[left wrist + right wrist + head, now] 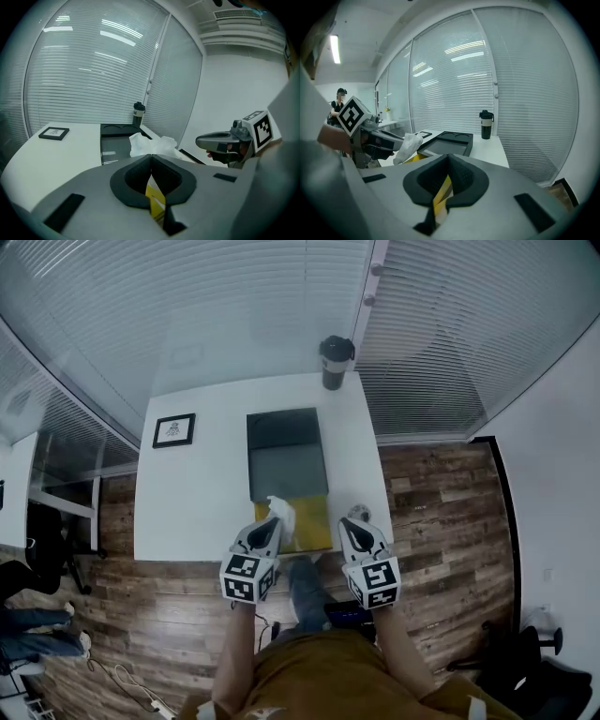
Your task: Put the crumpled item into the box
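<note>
A crumpled white paper (281,513) is pinched in my left gripper (270,524), whose jaws are shut on it just above the near end of the box. The left gripper view shows the paper (150,144) bulging past the closed tips. The box (285,461) is a shallow black tray with a grey floor, lying open mid-table with a yellow part (315,521) at its near end. My right gripper (354,520) hovers at the box's near right corner, jaws shut with nothing in them. The right gripper view shows the paper (407,146) held by the left gripper (397,140).
A black tumbler (335,362) stands at the table's far edge behind the box. A small framed picture (174,430) lies at the far left of the white table (197,493). Glass walls with blinds close the far side. Wood floor lies right and left.
</note>
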`<state>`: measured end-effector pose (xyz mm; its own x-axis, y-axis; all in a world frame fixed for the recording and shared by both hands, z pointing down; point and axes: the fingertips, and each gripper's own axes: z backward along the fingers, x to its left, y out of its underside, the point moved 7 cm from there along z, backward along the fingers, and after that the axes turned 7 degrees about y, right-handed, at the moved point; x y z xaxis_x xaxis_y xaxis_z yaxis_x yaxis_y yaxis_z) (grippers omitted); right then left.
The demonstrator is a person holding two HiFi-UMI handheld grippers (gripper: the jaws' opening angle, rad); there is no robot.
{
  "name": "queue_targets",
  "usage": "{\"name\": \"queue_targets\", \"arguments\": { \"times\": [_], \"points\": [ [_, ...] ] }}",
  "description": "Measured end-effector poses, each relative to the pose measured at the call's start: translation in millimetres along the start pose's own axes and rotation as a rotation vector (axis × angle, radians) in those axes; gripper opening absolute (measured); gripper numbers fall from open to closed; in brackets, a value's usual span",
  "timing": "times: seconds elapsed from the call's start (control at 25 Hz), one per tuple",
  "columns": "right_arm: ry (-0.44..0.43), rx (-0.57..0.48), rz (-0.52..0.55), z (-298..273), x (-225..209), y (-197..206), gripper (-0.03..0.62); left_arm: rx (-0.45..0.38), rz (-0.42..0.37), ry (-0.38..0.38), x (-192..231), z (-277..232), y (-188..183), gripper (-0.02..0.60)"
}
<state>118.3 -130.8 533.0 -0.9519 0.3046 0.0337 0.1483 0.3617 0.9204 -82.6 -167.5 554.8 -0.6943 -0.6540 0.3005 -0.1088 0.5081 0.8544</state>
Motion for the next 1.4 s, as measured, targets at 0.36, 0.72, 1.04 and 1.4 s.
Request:
{"name": "queue_targets", "arguments": {
  "times": [0.36, 0.72, 1.04, 1.4],
  "points": [
    [-0.008, 0.054, 0.018, -16.7, -1.0, 11.0, 0.012, 0.085, 0.028, 0.012, 9.5, -16.1, 19.8, 0.026],
    [-0.019, 0.104, 0.03, -28.9, -4.9, 21.4, 0.012, 0.184, 0.016, 0.022, 16.2, -32.0, 36.6, 0.026],
    [-0.024, 0.128, 0.023, -35.6, -7.7, 27.2, 0.012, 0.297, 0.023, 0.051, 14.4, -49.3, 42.1, 0.026],
    [-0.018, 0.151, 0.009, -39.2, -15.9, 34.4, 0.012, 0.42, 0.04, 0.069, 13.4, -67.3, 46.1, 0.026]
  ]
}}
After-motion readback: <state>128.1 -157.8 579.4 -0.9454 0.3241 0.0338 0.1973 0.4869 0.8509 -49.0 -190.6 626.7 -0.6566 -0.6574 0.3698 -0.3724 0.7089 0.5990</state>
